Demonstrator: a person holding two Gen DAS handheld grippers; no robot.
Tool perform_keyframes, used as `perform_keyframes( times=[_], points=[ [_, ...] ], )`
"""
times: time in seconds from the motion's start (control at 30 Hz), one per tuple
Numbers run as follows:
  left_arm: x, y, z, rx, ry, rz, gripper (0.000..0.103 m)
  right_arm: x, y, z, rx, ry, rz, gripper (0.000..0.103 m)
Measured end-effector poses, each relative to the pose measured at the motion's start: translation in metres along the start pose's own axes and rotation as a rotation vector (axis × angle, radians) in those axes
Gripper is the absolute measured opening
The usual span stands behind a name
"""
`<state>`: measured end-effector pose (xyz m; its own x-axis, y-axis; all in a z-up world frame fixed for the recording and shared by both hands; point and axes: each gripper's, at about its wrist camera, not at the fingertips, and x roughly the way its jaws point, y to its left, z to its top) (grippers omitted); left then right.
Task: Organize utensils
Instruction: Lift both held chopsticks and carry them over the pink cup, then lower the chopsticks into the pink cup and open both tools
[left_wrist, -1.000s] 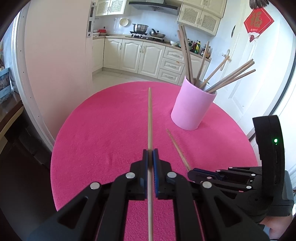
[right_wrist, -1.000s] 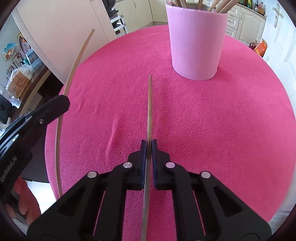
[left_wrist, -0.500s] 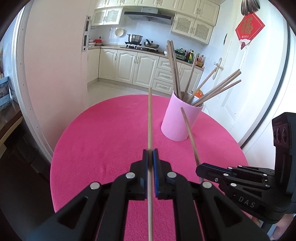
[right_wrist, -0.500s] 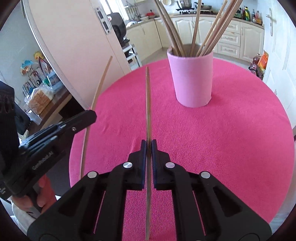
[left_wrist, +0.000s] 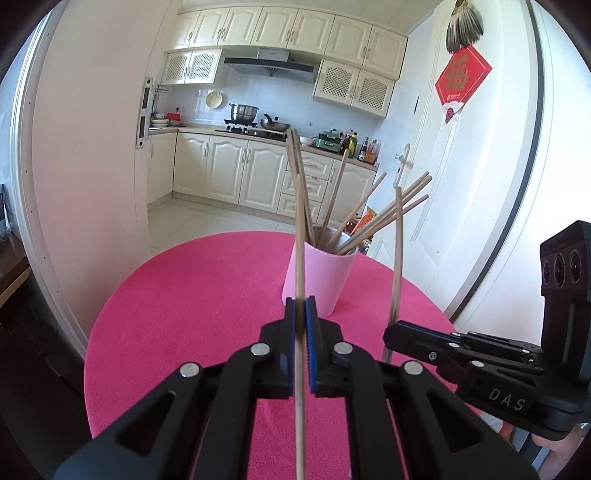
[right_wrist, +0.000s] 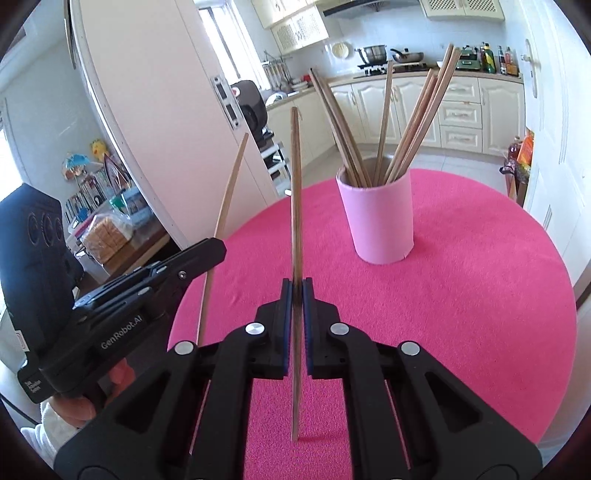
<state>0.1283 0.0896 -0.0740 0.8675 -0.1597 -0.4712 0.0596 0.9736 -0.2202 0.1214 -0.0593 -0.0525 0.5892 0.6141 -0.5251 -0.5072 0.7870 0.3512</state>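
- Since the earlier frames both grippers have risen off the pink tablecloth (right_wrist: 461, 295) and tipped upward; each carries its chopstick nearer upright.
- Progress: many chopsticks already stand in the pink cup (right_wrist: 378, 221); two remain outside it, both in hand; no loose ones show on the cloth; judged near completion.
- Left gripper (left_wrist: 300, 306): jaws clamped on the left chopstick (left_wrist: 299, 229); cup just beyond.
- Right gripper (right_wrist: 296, 288): jaws clamped on the right chopstick (right_wrist: 295, 184); cup ahead, apart.
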Motion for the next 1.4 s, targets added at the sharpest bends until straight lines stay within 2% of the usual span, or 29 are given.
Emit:
perform_keyframes(
  times=[0.4, 0.8, 1.07, 1.27, 1.4],
  points=[
    [-0.003, -0.015, 0.027, 0.011, -0.144, -0.085, 0.006, -0.030, -0.004, 0.021, -0.021, -0.208, 0.011, 0.006],
    [0.017, -0.022, 0.081, -0.006, -0.335, -0.174, 0.006, -0.044, -0.022, 0.067, -0.032, -0.377, -0.037, 0.006],
    [0.051, -0.022, 0.103, -0.036, -0.465, -0.147, 0.006, -0.039, -0.029, 0.092, -0.062, -0.481, -0.072, 0.006],
    [0.088, -0.025, 0.112, -0.026, -0.495, -0.109, 0.006, -0.027, -0.037, 0.102, -0.079, -0.510, -0.104, 0.006],
    [0.108, -0.024, 0.111, -0.020, -0.496, -0.087, 0.006, -0.015, -0.044, 0.106, -0.072, -0.491, -0.098, 0.006]
  ],
)
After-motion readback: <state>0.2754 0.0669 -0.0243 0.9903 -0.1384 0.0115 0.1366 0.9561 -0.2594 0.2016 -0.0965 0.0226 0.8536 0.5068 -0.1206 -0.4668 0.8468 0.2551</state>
